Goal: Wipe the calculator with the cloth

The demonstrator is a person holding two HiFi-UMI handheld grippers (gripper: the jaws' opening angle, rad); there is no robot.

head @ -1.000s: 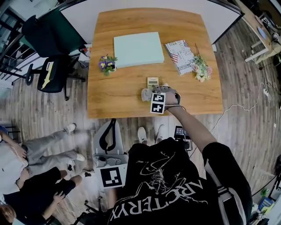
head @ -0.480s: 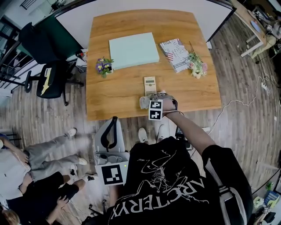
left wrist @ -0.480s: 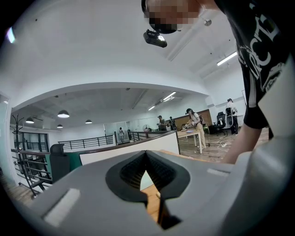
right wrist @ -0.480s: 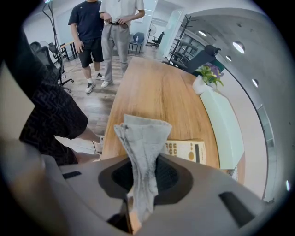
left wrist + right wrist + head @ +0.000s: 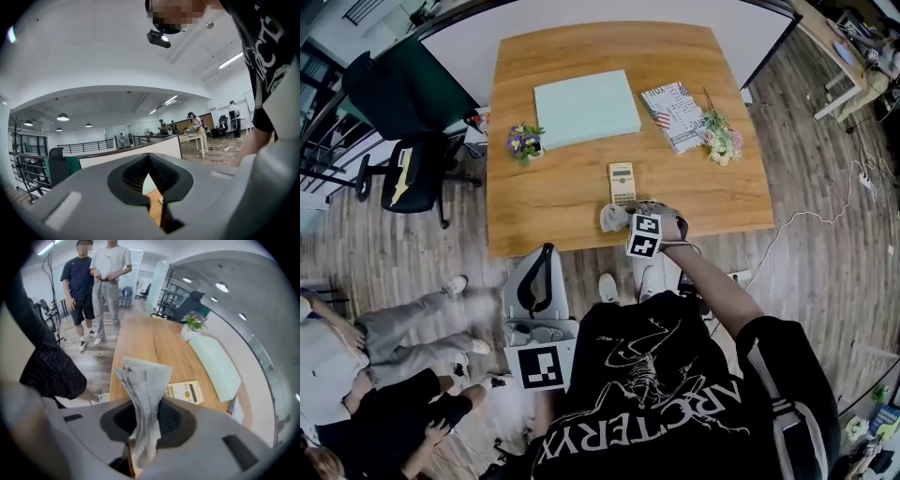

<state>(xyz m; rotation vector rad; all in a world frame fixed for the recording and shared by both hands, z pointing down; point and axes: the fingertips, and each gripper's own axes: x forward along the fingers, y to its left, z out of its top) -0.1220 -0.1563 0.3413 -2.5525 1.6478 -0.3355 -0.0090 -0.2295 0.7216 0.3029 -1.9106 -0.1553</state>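
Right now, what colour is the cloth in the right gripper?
Grey cloth, with a faint woven texture; clearest in the right gripper view.

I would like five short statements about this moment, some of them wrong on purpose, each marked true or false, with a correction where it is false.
1. The right gripper is shut on the cloth. True.
2. The cloth covers the calculator. False: it is held at the calculator's near side, and the calculator's face shows.
3. The left gripper holds the calculator. False: its jaws are together on nothing, off the table.
4. The calculator lies flat on the table. True.
5. The light green pad lies between the calculator and the person. False: it lies beyond the calculator.
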